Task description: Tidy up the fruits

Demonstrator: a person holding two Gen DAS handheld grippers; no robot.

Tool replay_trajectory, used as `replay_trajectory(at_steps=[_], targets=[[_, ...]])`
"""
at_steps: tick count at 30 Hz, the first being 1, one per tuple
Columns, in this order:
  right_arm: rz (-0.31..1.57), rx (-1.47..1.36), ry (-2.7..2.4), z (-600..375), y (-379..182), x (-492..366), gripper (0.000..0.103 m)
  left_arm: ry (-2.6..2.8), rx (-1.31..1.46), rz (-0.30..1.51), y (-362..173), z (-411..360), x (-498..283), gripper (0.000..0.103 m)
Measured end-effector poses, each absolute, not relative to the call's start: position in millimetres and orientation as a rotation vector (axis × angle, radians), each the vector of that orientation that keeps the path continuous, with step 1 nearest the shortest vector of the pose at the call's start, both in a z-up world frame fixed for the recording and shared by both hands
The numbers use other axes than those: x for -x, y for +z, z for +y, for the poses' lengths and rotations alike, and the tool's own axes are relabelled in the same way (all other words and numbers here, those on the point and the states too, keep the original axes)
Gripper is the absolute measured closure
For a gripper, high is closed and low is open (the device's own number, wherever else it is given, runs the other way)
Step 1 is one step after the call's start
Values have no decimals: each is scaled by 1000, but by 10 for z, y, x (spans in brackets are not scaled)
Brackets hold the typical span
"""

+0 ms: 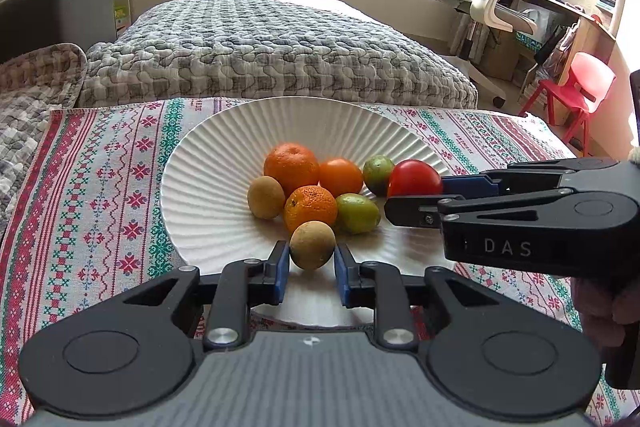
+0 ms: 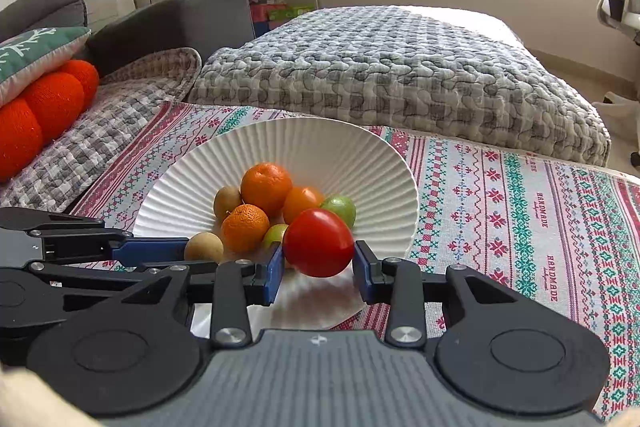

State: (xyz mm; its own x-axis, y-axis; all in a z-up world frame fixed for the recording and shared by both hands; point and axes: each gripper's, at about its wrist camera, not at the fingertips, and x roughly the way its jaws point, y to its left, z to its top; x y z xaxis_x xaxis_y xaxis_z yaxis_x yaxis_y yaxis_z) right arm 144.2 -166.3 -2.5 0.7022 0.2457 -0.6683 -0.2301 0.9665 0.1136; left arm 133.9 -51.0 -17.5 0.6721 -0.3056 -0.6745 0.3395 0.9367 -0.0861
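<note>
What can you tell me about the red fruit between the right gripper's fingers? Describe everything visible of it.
The red fruit is smooth, glossy and rounded, like a tomato, uniformly red with a soft highlight. It sits between the blue pads of the right gripper, which is shut on it, held over the near rim of the white ribbed plate. Whether it touches the green fruit behind it cannot be told.

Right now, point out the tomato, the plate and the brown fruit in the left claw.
tomato (image 2: 318, 242): right wrist view, middle of its red skin.
plate (image 1: 224, 147): left wrist view, bare ribbed wall.
brown fruit (image 1: 312, 245): left wrist view, middle of its front.
</note>
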Motion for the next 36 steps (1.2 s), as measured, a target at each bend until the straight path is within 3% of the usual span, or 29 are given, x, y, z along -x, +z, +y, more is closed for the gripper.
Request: replay_trajectory(at_steps=[15,19,36], targets=[[738,-10,266,-1640,-47,-1481,65,-365,-54,742,-176,-493,-1360,86],[728,-29,267,-1661,-1,-1472,55,-361,-48,739,-141,-481,-1339,76],[705,-75,152,-1804,262,-1159,34,-320,-73,750,147,-432,-1004,40]])
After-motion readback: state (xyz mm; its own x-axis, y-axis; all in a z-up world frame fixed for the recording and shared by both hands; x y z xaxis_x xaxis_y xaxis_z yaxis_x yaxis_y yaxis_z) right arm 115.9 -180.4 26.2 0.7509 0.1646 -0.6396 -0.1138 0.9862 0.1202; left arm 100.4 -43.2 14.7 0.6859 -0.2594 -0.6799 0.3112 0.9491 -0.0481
